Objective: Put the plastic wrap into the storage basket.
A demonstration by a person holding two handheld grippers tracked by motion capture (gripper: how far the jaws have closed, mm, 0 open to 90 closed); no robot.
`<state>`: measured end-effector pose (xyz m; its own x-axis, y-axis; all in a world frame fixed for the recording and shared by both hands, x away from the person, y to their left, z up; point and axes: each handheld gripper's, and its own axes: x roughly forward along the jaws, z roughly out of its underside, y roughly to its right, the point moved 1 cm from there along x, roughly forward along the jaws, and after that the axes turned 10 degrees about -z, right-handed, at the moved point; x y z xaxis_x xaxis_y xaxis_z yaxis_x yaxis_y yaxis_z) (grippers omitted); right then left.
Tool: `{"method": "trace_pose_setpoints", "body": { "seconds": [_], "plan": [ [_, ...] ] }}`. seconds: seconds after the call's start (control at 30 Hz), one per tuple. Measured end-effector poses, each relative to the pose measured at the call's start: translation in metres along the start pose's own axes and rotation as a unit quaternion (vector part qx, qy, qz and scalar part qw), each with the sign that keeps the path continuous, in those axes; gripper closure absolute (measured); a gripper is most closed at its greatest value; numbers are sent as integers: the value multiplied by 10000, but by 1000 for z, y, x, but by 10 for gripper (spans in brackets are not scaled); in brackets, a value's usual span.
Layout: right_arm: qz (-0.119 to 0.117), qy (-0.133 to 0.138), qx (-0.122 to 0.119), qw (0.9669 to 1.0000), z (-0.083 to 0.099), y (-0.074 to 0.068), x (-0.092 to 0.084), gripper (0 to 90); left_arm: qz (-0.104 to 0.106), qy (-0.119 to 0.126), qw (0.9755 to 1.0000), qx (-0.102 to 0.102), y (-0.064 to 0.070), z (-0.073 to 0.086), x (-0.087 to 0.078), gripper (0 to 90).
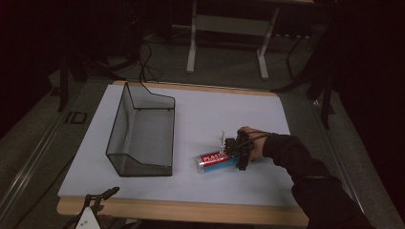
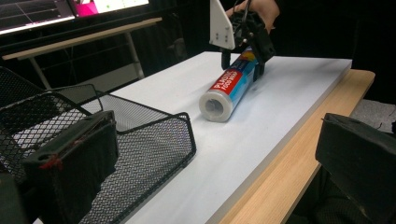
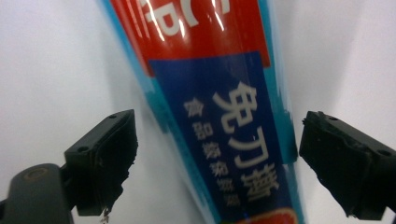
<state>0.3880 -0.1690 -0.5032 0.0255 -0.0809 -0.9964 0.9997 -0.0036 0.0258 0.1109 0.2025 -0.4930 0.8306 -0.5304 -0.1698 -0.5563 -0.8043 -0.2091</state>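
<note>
Roll of plastic wrap (image 1: 217,160): red, blue and teal label, white lettering, white end. Mesh basket (image 1: 143,131): black wire. Table (image 1: 215,112): pale blue-white top, light wood edge. Fingers (image 3: 102,158): black.

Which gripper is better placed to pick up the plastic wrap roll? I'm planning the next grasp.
Right. The right gripper already straddles the plastic wrap roll with open jaws, while the left gripper sits back at the table's near edge.

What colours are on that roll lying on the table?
Red, dark blue and teal roll; right gripper view shows it best.
</note>
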Motion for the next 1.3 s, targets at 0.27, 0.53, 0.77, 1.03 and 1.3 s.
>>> {"method": "trace_pose_setpoints", "body": {
  "seconds": [0.27,0.53,0.77,1.03,1.3],
  "plan": [
    [426,-390,-194,9981,-7,-1,18,100,53,-4,10000,3,1,0,1,1],
    [744,-538,-682,9934,-12,-7,23,92,87,-22,10000,5,1,1,1,1],
    [479,-755,-781,9929,-17,-8,21,208,103,-33,9999,38,1,1,1,1],
    [214,-631,-776,9948,-15,-3,20,264,134,-66,9999,85,2,1,2,1],
    [442,-623,-770,9941,-14,-11,19,291,171,-107,9998,86,1,2,4,1]
  ]
}}
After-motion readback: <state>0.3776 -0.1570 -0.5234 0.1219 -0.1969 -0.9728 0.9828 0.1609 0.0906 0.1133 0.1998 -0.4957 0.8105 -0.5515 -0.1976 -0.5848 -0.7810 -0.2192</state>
